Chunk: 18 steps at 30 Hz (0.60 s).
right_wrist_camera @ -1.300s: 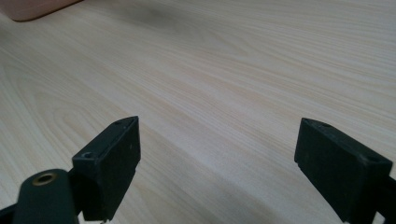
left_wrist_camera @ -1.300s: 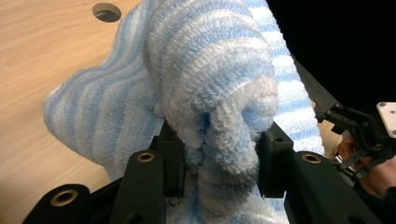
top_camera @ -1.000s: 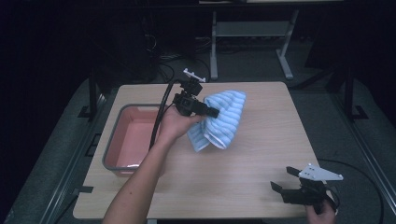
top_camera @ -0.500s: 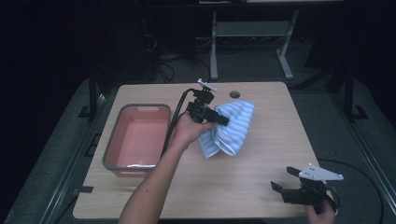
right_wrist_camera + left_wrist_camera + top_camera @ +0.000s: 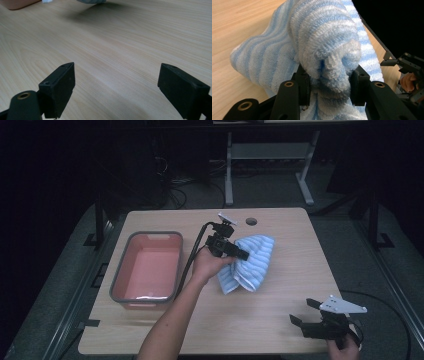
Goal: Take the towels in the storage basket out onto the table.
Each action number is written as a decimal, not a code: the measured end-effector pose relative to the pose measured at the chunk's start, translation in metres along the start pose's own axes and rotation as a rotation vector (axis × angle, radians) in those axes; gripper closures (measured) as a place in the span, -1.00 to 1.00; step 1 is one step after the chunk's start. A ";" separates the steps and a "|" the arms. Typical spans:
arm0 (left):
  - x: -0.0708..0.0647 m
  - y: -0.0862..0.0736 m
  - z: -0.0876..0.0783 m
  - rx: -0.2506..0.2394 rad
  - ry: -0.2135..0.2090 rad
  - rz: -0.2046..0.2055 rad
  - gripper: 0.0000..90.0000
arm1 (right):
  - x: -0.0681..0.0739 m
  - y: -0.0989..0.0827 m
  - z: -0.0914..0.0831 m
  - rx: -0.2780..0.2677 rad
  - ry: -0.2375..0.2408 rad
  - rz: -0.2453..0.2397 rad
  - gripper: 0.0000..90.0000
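Observation:
A blue-and-white striped towel (image 5: 252,262) hangs bunched over the middle of the wooden table (image 5: 280,320). My left gripper (image 5: 239,255) is shut on a fold of the towel (image 5: 329,62), which bulges between the two black jaws and drapes down toward the tabletop. My right gripper (image 5: 306,312) rests low at the table's front right corner, open, with only bare wood (image 5: 117,75) between its jaws. In the left gripper view, the right gripper (image 5: 409,67) and the hand holding it appear far off at the right edge.
A pink tub (image 5: 147,267) with a grey rim stands on the left side of the table, nothing visible in it. A round cable hole (image 5: 251,221) sits near the far edge. Dark floor and a metal stand (image 5: 270,165) lie beyond the table.
My left gripper has carried the towel to the right and slightly toward the near side. The towel hangs more bunched. The right gripper has stayed still.

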<state>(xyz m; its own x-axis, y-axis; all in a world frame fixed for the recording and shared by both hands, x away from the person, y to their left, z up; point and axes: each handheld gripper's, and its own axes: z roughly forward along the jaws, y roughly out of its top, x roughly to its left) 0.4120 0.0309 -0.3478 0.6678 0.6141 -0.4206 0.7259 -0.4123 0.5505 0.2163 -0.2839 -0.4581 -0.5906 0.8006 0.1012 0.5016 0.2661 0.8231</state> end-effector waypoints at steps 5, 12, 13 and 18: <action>0.000 -0.001 0.011 0.001 0.002 -0.013 0.34 | 0.000 0.000 -0.002 -0.004 -0.006 -0.001 -0.69; 0.010 -0.008 0.029 0.019 0.030 -0.041 0.32 | -0.001 0.000 -0.001 -0.001 -0.008 -0.005 -0.69; 0.012 -0.009 0.031 0.028 0.033 -0.041 0.32 | -0.001 0.000 0.000 0.000 -0.007 -0.004 -0.69; 0.021 -0.019 0.044 0.031 0.052 -0.061 0.31 | 0.002 0.002 0.003 0.006 -0.003 -0.010 -0.69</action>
<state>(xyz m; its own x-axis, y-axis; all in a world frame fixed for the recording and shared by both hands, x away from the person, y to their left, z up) 0.4194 0.0221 -0.3985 0.6129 0.6729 -0.4141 0.7706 -0.3933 0.5015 0.2178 -0.2807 -0.4581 -0.5939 0.7993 0.0918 0.4994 0.2768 0.8209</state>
